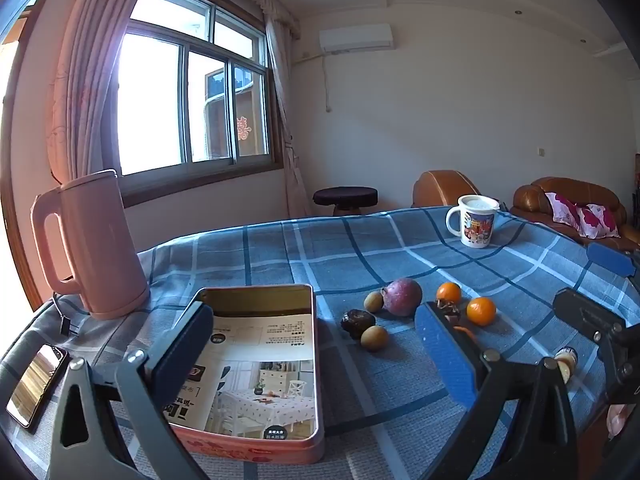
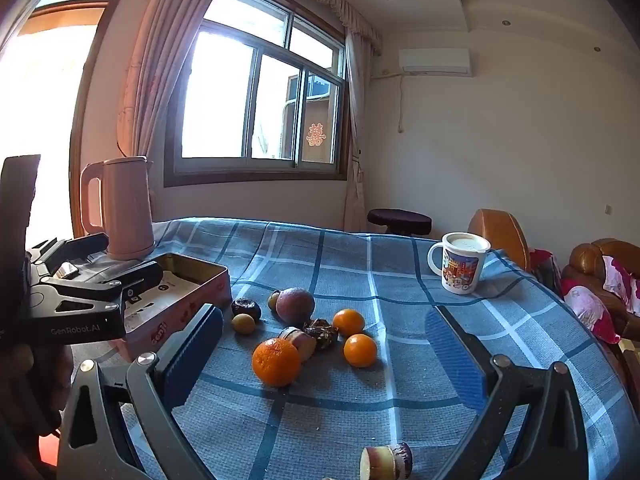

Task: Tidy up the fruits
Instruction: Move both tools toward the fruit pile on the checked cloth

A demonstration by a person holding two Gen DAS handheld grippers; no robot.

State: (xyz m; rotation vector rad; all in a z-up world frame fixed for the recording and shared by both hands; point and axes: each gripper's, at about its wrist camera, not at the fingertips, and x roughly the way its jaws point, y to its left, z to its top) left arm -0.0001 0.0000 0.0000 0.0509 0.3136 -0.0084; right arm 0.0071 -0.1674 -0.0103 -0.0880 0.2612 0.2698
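Fruits (image 2: 304, 332) lie loose on the blue checked tablecloth (image 2: 400, 280), just beside the open metal tin (image 1: 260, 360), likely waiting to be gathered in: glossy oranges (image 2: 276, 362), a dull purple passion fruit (image 2: 295, 304), small tan longans (image 2: 243, 324), wrinkled dark dates (image 2: 245, 307). Left gripper (image 1: 312, 352) hangs spread over the tin's rim; right gripper (image 2: 324, 364) hangs spread over the fruits, holding nothing.
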